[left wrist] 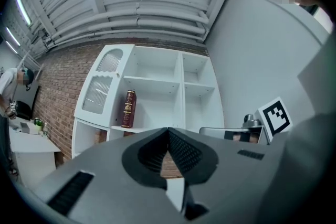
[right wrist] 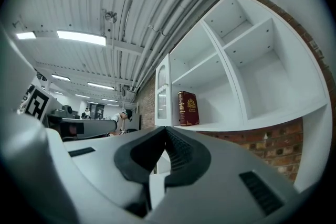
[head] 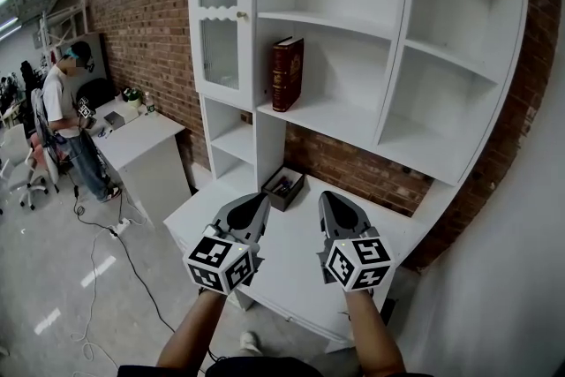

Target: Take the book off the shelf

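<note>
Dark red book (head: 287, 73) upright on the middle board of the white shelf unit (head: 388, 137), at the left end of its compartment, just beside the side wall of the glass-door cabinet (head: 219, 13). Gold print on the spine, too small to read. Seen also from the left gripper view (left wrist: 128, 108) and from the right gripper view (right wrist: 188, 108), in both well apart from the jaws.

Left gripper (head: 261, 200) low in front of the unit, above the white desk top (head: 291, 265), jaws pressed fully together, with nothing between them. Right gripper (head: 325, 197) just beside it at about the same height, jaws likewise closed tip to tip and empty. Both pointed toward the shelves.

Small dark open box (head: 284, 187) on the desk top just beyond the two tips, below the book's shelf; contents not clear. Red brick wall (head: 141, 4) behind the unit. Far to the left, a person (head: 64, 115) in a white shirt standing at another white table.
</note>
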Demonstrator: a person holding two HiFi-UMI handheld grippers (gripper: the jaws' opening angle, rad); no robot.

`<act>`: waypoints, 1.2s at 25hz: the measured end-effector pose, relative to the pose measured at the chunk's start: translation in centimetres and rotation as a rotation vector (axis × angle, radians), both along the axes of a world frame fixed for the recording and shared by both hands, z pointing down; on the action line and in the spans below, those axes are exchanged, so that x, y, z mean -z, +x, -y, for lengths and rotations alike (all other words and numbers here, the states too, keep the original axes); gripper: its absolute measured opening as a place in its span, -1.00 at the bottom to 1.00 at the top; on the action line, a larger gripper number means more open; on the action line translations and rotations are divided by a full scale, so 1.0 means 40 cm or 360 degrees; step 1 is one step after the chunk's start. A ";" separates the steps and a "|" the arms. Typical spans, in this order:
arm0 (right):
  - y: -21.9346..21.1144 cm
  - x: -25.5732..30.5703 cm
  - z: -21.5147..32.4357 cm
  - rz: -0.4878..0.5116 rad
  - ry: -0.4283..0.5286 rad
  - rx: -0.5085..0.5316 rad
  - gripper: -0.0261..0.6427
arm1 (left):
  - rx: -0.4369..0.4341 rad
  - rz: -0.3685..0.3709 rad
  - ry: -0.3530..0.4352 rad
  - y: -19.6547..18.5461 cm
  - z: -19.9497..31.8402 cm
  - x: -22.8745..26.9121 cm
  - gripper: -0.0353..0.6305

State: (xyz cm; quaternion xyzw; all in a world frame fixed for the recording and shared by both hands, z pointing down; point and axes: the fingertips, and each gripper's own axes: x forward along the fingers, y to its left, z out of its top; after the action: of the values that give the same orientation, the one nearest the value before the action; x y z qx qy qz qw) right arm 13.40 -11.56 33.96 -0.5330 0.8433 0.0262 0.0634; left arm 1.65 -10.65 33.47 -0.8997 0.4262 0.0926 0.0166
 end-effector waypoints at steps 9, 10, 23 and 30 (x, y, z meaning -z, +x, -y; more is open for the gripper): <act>-0.041 0.000 0.152 0.0001 -0.0034 -0.0035 -0.87 | -0.0034 0.0001 -0.0028 -0.046 0.148 0.002 -0.86; -0.047 0.000 0.165 -0.0002 -0.0035 -0.0038 -0.87 | -0.0040 -0.0002 -0.0025 -0.051 0.164 0.005 -0.85; -0.098 0.005 0.340 0.0015 -0.0078 -0.0129 -0.87 | -0.0201 -0.0045 -0.0022 -0.093 0.320 0.026 -0.86; -0.133 0.003 0.409 0.0018 -0.0093 -0.0175 -0.87 | -0.0237 -0.0037 -0.0032 -0.130 0.395 0.014 -0.86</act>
State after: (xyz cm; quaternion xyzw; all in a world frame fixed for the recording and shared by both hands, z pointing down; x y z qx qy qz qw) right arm 8.08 -27.94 33.85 -0.5803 0.8128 0.0019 0.0510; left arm -3.55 -26.46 32.89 -0.9280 0.3590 0.0999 -0.0043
